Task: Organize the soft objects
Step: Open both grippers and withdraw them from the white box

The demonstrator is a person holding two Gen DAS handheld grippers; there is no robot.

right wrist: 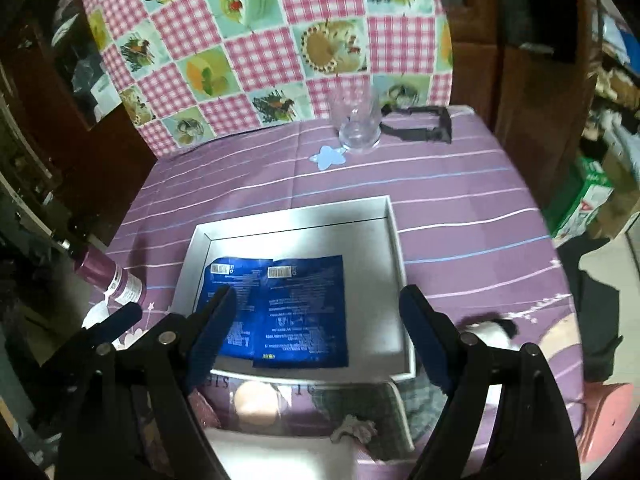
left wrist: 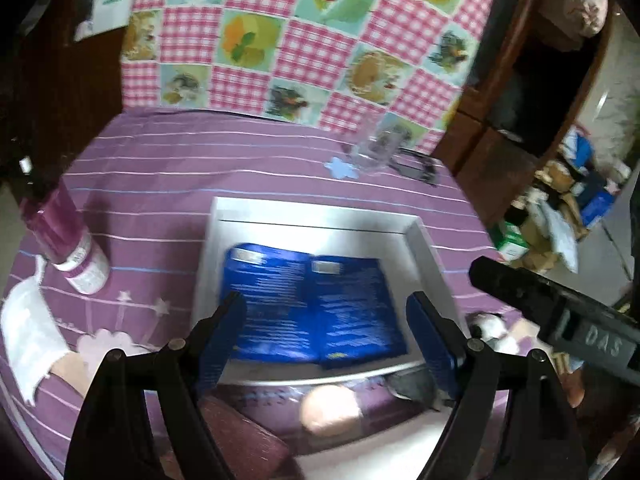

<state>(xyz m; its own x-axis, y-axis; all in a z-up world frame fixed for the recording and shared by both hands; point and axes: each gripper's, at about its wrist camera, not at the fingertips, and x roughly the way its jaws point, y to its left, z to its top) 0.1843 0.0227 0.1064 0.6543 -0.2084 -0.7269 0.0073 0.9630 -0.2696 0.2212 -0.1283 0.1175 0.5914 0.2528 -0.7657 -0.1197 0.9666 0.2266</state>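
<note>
Item: two blue sachets (right wrist: 280, 308) — lying flat, side by side, edges overlapping, in the silver tray (right wrist: 394, 240), filling its 7 o'clock corner. Likely light, limp, slick-skinned; a free edge is looking like the best hold. Left gripper (left wrist: 326, 344) and right gripper (right wrist: 320, 328) are both hovering over the tray — jaws spread wide, gripping nothing.

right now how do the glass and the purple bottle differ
The glass is clear and looks empty; the bottle is opaque purple with a printed label. The glass stands at the far edge of the table, by the checked cloth; the bottle is at the left side, near the tray. In the right wrist view the glass reads upright, while the bottle appears to lean, perhaps from the lens. Both rest on the striped cloth, outside the tray.
</note>
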